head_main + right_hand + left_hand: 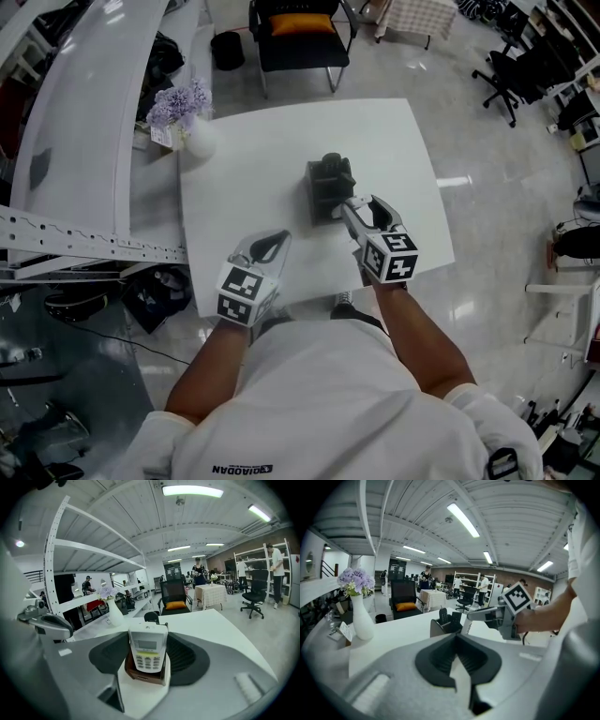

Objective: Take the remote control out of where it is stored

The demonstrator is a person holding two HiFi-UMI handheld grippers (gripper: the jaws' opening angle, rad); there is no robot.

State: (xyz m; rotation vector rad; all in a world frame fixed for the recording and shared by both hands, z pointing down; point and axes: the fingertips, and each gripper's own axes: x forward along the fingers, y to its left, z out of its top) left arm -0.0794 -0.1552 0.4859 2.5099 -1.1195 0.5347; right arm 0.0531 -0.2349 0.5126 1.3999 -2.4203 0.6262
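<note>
Our left gripper (pixel 277 242) hangs over the near edge of the white surface (pixel 262 159), fingers closed on nothing; further right, the white slab-shaped remote control with a grey screen (pixel 148 646) stands on end, long axis vertical, in the dark boxy holder (pixel 328 183); our right gripper (pixel 358 204), much the nearer, has its fingers spread either side of it, not pressing

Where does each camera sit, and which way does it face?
Head view: on the head, facing steeply down onto the white table; left gripper, right gripper and both forearms show.
Left gripper view: on the left gripper, facing across the table to the holder; its shut jaws show.
Right gripper view: on the right gripper, facing the remote control between its open jaws.
Shared: all three show the vase.
</note>
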